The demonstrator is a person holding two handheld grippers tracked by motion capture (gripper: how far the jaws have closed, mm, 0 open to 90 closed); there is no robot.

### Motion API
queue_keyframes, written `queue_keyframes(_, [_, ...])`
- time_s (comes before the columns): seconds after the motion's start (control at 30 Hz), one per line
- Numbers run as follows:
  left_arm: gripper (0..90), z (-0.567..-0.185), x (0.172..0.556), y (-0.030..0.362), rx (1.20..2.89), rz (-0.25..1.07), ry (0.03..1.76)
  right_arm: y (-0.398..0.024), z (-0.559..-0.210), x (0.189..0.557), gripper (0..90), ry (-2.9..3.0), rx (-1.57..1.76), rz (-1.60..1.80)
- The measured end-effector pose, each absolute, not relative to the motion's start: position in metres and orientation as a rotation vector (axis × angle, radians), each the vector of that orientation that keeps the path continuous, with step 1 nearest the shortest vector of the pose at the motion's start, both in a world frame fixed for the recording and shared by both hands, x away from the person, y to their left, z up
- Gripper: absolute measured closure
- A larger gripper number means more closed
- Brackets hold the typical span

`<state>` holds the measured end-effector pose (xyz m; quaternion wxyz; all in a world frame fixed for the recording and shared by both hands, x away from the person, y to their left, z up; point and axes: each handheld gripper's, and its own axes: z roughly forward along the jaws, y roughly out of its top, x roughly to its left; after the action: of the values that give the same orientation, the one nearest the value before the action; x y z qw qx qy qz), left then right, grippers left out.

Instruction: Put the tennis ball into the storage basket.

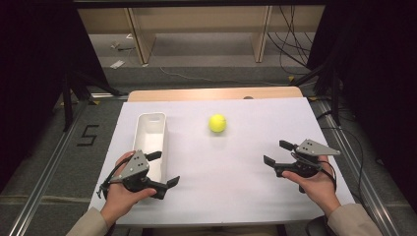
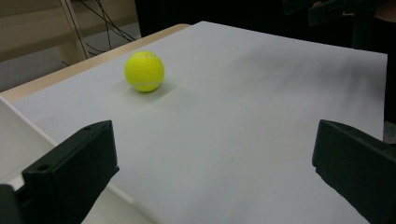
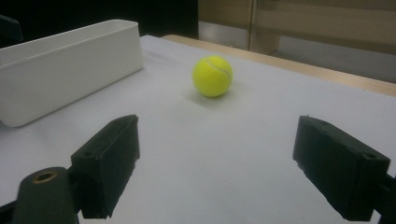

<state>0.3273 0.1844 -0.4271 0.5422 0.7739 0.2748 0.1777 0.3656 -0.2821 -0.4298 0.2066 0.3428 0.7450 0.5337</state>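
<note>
A yellow tennis ball (image 1: 217, 123) rests on the white table sheet (image 1: 231, 162), a little behind its middle. It lies ahead of the jaws in the left gripper view (image 2: 144, 71) and in the right gripper view (image 3: 212, 75). My left gripper (image 1: 163, 168) is held open at the near left, over the near end of a long white bin (image 1: 150, 142). At the near right my right gripper (image 1: 278, 152) is open too, its jaws pointing left toward the table's middle. Neither has anything between its jaws.
The white bin (image 3: 65, 70) stands lengthwise along the left side of the sheet. A bare wooden strip (image 1: 216, 93) runs along the table's far edge. Beyond it are wooden shelf legs (image 1: 140, 37) and cables (image 1: 290, 44) on the floor.
</note>
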Motion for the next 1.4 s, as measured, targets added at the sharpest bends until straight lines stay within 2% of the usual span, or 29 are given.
queue_keyframes(0.7, [0.0, -0.426, 0.326, 0.184, 1.840, 0.431, 0.648, -0.271, -0.424, 0.377, 14.2, 2.062, 0.934, 1.478])
queue_keyframes(1.07, [0.0, -0.426, 0.326, 0.186, 1.837, 0.436, 0.640, -0.244, -0.420, 0.404, 14.0, 2.083, 0.901, 1.482])
queue_keyframes(1.4, [0.0, -0.425, 0.325, 0.185, 1.832, 0.429, 0.643, -0.221, -0.422, 0.428, 9.9, 2.116, 0.894, 1.471])
